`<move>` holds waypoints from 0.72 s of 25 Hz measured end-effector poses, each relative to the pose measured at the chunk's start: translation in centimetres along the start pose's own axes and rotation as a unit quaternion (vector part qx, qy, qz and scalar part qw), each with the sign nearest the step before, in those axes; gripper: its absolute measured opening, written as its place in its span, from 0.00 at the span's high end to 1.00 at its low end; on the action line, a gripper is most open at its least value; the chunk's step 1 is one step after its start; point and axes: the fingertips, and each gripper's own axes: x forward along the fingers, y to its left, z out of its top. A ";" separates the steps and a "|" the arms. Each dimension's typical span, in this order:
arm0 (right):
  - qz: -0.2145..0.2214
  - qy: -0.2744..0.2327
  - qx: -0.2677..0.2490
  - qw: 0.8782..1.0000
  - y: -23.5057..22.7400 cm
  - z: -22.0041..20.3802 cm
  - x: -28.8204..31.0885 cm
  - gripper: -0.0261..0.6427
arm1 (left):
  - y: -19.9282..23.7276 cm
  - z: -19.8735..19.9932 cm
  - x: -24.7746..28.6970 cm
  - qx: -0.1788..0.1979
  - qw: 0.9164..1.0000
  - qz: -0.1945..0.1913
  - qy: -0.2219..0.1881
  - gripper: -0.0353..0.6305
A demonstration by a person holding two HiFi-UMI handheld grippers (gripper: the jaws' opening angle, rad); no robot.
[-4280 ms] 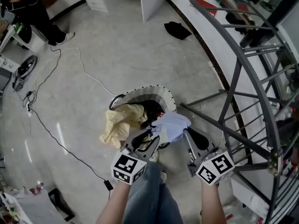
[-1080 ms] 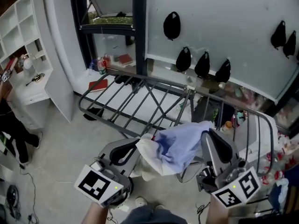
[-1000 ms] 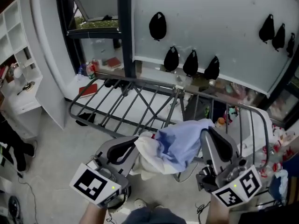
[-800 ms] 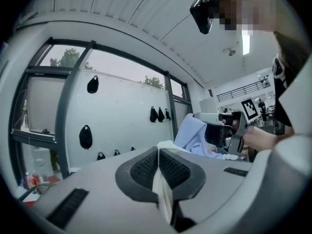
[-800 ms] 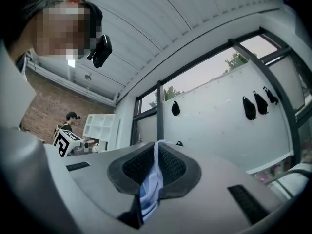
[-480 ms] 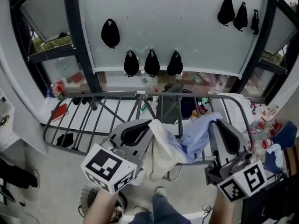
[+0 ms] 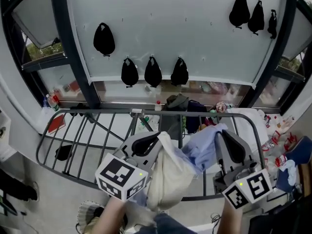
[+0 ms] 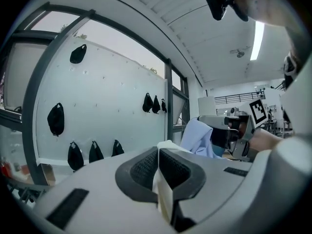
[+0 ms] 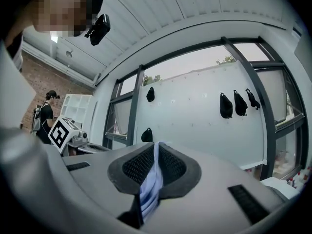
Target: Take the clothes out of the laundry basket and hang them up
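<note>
- cream fabric [image 7: 168, 177] sags at 6 o'clock in the head view, one end of a clothing bundle slung between both grippers.
- left gripper [image 7: 155, 139], at 7 o'clock, has its jaws clamped on a cream fold, and its own view shows the fold squeezed between the dark pads.
- right gripper [image 7: 222, 136], at 5 o'clock, is pinching the blue fabric [image 7: 201, 149], a blue strip caught between its pads.
- the bundle is off the floor, right over the grey drying rack [image 7: 117, 112], whose rails run out towards 12 o'clock.
- black pouches [image 7: 104, 39] hang on the white panel beyond, from 11 round to 1 o'clock.
</note>
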 end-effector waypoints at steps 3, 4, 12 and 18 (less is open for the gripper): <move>-0.006 0.026 -0.013 1.000 -2.8 -2.2 2.2 0.92 | 1.5 -1.9 3.3 -0.015 1.000 0.004 0.014 0.91; -0.009 0.034 -0.016 0.999 -3.7 -2.9 2.8 0.92 | 1.9 -2.5 4.4 -0.021 1.000 0.004 0.018 0.91; -0.034 0.048 -0.014 0.998 -9.7 -4.8 5.6 0.91 | 4.2 -2.8 11.5 -0.029 0.999 -0.002 0.022 0.91; -0.043 0.048 -0.028 0.998 -12.1 -5.2 7.4 0.91 | 6.5 -1.8 15.4 -0.016 1.000 0.008 0.012 0.91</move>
